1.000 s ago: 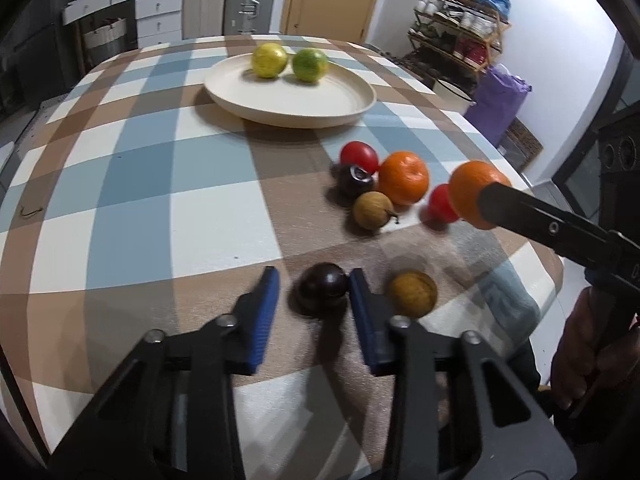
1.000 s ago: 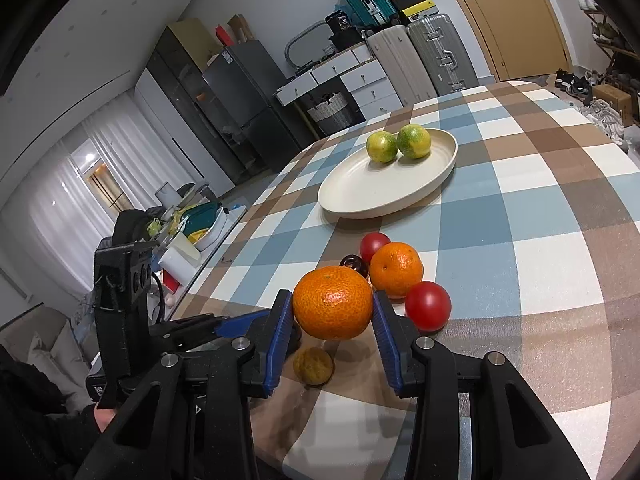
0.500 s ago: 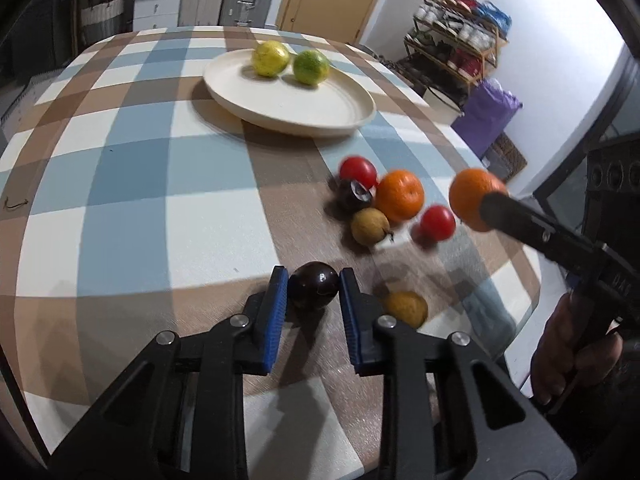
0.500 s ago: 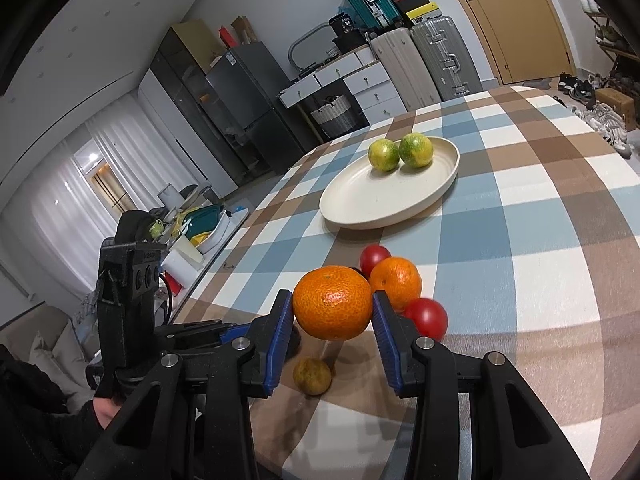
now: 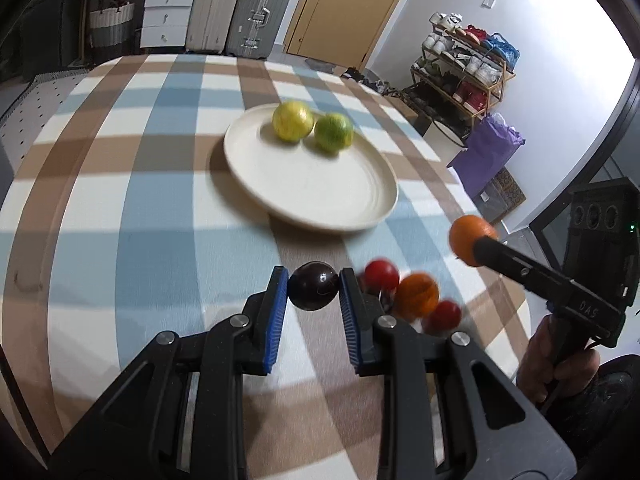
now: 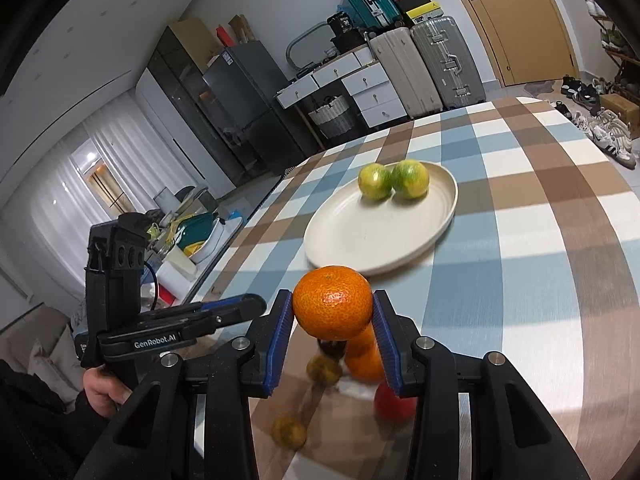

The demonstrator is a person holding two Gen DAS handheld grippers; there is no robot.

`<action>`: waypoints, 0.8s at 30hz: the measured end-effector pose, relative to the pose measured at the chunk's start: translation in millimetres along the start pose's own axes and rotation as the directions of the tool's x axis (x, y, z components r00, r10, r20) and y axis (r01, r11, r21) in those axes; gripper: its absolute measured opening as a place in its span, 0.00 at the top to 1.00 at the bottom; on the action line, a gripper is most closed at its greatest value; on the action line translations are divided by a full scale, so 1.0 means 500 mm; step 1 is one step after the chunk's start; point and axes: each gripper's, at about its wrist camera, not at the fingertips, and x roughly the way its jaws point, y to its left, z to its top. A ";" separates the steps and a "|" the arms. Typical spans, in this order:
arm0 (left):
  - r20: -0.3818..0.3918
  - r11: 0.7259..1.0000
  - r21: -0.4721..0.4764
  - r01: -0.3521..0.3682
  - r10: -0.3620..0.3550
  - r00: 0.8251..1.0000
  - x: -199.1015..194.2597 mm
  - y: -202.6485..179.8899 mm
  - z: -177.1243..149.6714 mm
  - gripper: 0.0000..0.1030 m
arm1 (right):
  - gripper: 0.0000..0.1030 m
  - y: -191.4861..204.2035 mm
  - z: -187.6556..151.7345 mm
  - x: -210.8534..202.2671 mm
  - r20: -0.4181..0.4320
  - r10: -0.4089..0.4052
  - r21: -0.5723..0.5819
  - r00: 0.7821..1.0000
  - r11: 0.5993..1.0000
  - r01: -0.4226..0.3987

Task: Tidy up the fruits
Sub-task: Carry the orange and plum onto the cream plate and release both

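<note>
My left gripper [image 5: 313,292] is shut on a dark purple fruit [image 5: 313,286] and holds it above the checked tablecloth, short of the cream plate [image 5: 320,196]. The plate holds a yellow citrus [image 5: 292,121] and a green citrus [image 5: 333,132]. My right gripper [image 6: 332,316] is shut on an orange [image 6: 332,302], lifted above the table; it shows in the left wrist view [image 5: 472,240] too. Below lie a red fruit [image 5: 381,275], an orange [image 5: 417,294] and another red fruit [image 5: 443,316].
Two brown fruits [image 6: 324,368] [image 6: 289,432] and a dark fruit [image 6: 330,348] lie on the table under my right gripper. The table edge drops off at the right [image 5: 516,320]. Suitcases, drawers and a shoe rack stand behind the table.
My left gripper closed on the dark purple fruit, lifted it and moved forward toward the plate. My right gripper, still holding the orange, has risen and moved closer to the plate.
</note>
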 end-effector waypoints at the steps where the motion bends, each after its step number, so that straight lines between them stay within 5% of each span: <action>1: 0.003 1.000 0.003 -0.005 0.005 1.000 0.004 -0.002 0.011 0.77 | 0.61 -0.003 0.010 0.007 -0.004 -0.001 -0.001 1.000 1.000 0.001; 24: -0.028 1.000 0.013 0.018 -0.017 0.999 0.189 -0.005 0.263 0.77 | 0.61 -0.099 0.179 0.187 -0.117 -0.032 0.067 0.993 0.997 0.040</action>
